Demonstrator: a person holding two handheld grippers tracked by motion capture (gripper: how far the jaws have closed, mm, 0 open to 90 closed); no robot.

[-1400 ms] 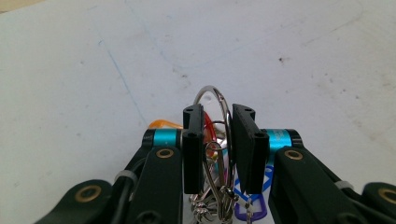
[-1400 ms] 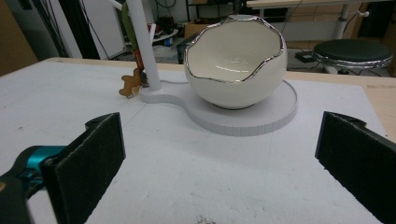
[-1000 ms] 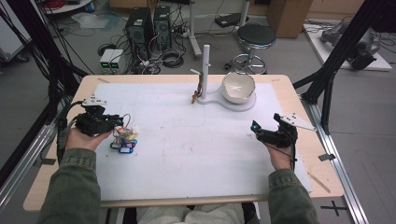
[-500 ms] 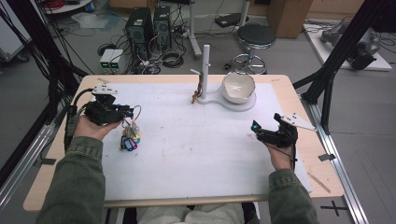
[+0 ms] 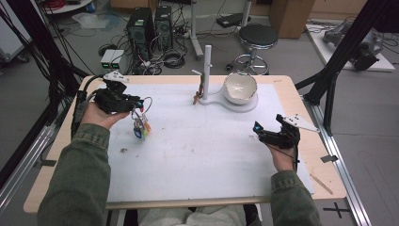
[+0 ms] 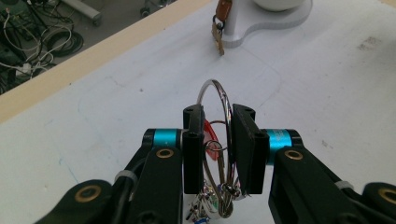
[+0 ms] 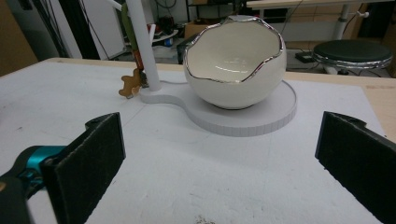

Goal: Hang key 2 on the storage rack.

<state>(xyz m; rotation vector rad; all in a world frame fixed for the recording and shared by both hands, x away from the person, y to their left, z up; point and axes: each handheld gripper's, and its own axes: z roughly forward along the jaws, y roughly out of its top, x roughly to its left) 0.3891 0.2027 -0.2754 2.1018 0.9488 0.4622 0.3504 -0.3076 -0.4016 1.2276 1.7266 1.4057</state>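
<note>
- Pinching a large silver key ring (image 6: 219,100) between its two pads, the left gripper (image 5: 134,102) is held off the worktop (image 5: 207,150) at the left side, in the high view.
- In the left gripper view the ring stands upright in the narrow gap between the jaws, its upper arc rising above them; smaller rings and a red tag (image 6: 210,135) sit lower in the gap.
- A bunch of keys and colourful tags (image 5: 140,129) hangs from the ring below that gripper, just above the white mat.
- At the right side, the right gripper (image 5: 259,129) is low over the worktop, well apart from the ring, its jaws spread wide with nothing between them.
- Farther off, near the back edge, a white stand (image 5: 207,59) rises from a flat white base, with a brown tag (image 5: 199,92) hanging beside the post.
- A white eggshell-shaped bowl (image 7: 233,65) with a silver rim rests on the round end of that base.
</note>
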